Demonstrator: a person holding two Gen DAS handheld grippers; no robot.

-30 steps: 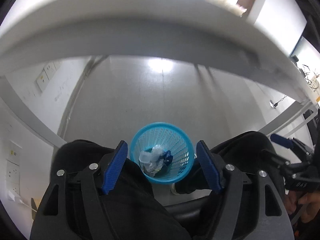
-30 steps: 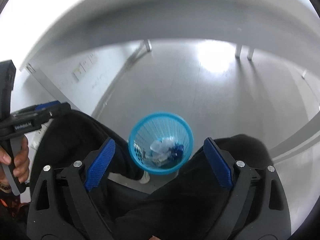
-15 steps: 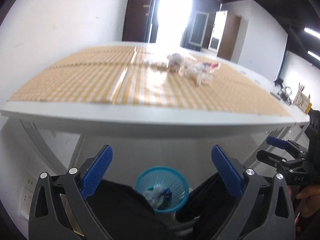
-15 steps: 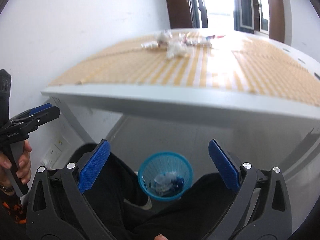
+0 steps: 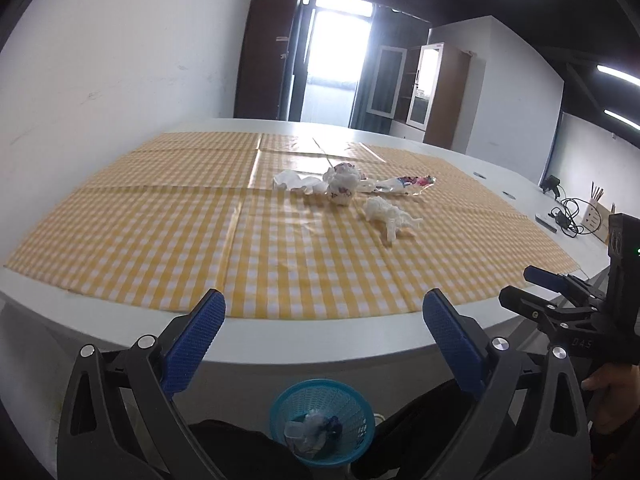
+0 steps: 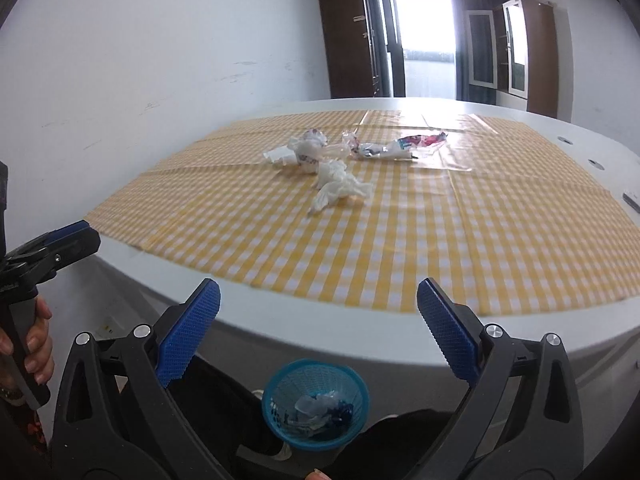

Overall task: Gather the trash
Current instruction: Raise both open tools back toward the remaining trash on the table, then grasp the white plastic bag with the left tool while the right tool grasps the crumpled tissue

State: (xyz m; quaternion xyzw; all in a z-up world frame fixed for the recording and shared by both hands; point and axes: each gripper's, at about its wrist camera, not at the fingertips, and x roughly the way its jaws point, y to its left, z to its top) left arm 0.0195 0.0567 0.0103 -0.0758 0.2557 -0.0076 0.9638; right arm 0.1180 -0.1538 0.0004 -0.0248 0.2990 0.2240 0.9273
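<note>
Both hand-held grippers, left (image 5: 323, 334) and right (image 6: 318, 322), are spread wide and empty. The crumpled trash (image 5: 385, 213) lies mid-surface (image 5: 280, 344), well apart. A light pinch could shed wrappers short of the blue basket (image 5: 322, 424) below.

White walls (image 5: 120, 60), bright doorway (image 5: 334, 60), dark cabinets (image 5: 260, 56), white table (image 5: 320, 344)

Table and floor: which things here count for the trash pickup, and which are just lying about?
For the job:
- crumpled white tissue
- printed paper wad
- white wrapper piece
- shiny foil wrapper
- blue basket, already holding trash
- left gripper and right gripper, both open and empty

Just lying about:
- checked tablecloth
- black cables
- pencil holder
</note>
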